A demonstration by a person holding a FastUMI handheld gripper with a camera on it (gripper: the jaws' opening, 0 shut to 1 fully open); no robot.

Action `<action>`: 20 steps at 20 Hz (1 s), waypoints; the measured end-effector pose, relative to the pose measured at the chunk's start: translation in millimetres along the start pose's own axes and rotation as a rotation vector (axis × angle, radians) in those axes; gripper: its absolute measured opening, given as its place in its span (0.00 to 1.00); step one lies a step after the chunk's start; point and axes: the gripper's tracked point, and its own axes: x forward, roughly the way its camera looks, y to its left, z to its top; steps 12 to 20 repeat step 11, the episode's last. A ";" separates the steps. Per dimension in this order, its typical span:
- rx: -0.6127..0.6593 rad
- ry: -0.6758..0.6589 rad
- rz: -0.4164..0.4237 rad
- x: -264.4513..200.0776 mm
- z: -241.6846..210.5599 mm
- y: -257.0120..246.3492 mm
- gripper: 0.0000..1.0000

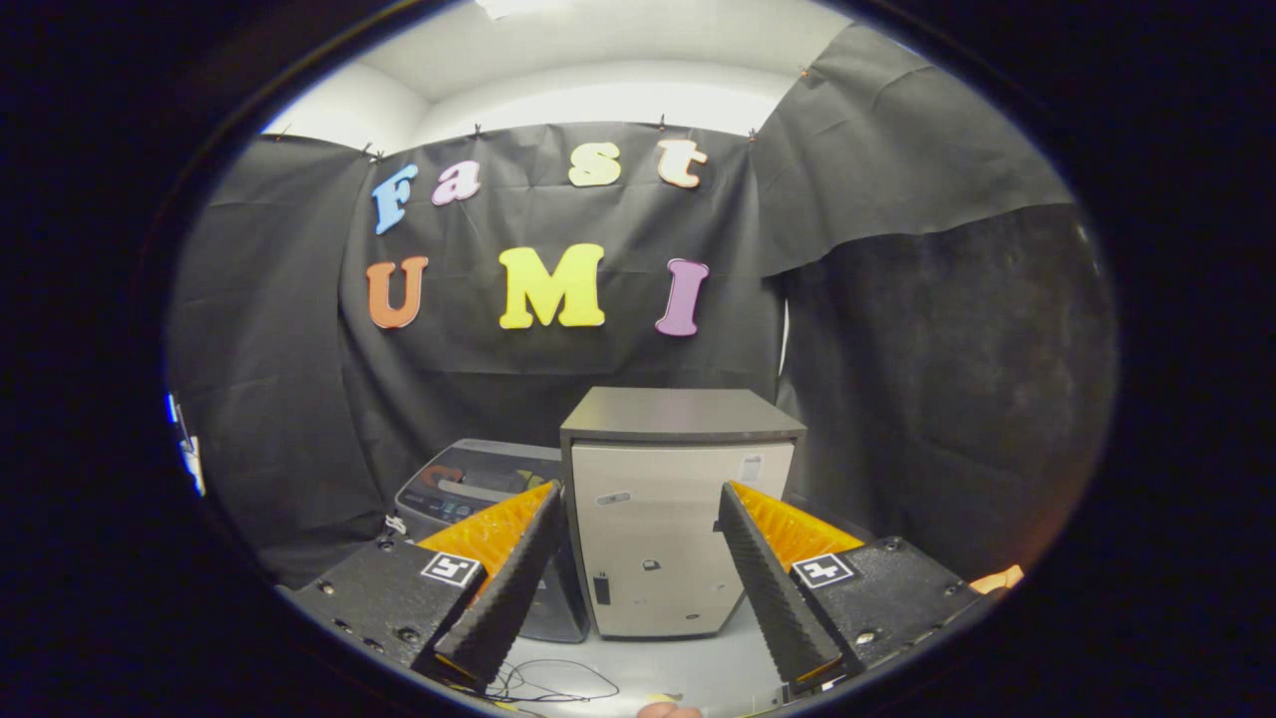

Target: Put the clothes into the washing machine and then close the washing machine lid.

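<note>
the gripper (pixel 638 519) is spread wide, its two ribbed fingers (pixel 508 583) well apart with nothing between them and neither touching anything. each finger base carries a small square marker tag (pixel 451 569). just ahead, seen through the gap between the fingers, a small cabinet (pixel 663 538) stands upright on the pale floor (pixel 688 668), with a dark flat top and a light front door that bears a few small stickers. beside it, behind the left finger, sits the washing machine (pixel 477 479), lower than the cabinet, its dark lid lying flat and shut; its lower body is partly hidden by the finger. a thin dark cable (pixel 558 683) loops on the floor near the left fingertip. black cloth (pixel 947 379) drapes the booth's wall beyond both appliances. clothes cannot be made out from here.
</note>
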 end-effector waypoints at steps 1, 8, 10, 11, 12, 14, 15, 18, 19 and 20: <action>0.002 -0.001 0.000 0.1 0.5 -0.4 0.99; 0.008 0.006 -0.001 -2.0 -1.2 -0.5 0.99; 0.012 0.004 -0.001 -2.5 -1.3 0.1 0.99; 0.015 0.004 0.000 -2.4 0.0 0.2 0.99; 0.015 0.004 0.000 -2.4 0.0 0.2 0.99; 0.015 0.004 0.000 -2.4 0.0 0.2 0.99; 0.015 0.004 0.000 -2.4 0.0 0.2 0.99; 0.015 0.004 0.000 -2.4 0.0 0.2 0.99; 0.015 0.004 0.000 -2.4 0.0 0.2 0.99; 0.015 0.004 0.000 -2.4 0.0 0.2 0.99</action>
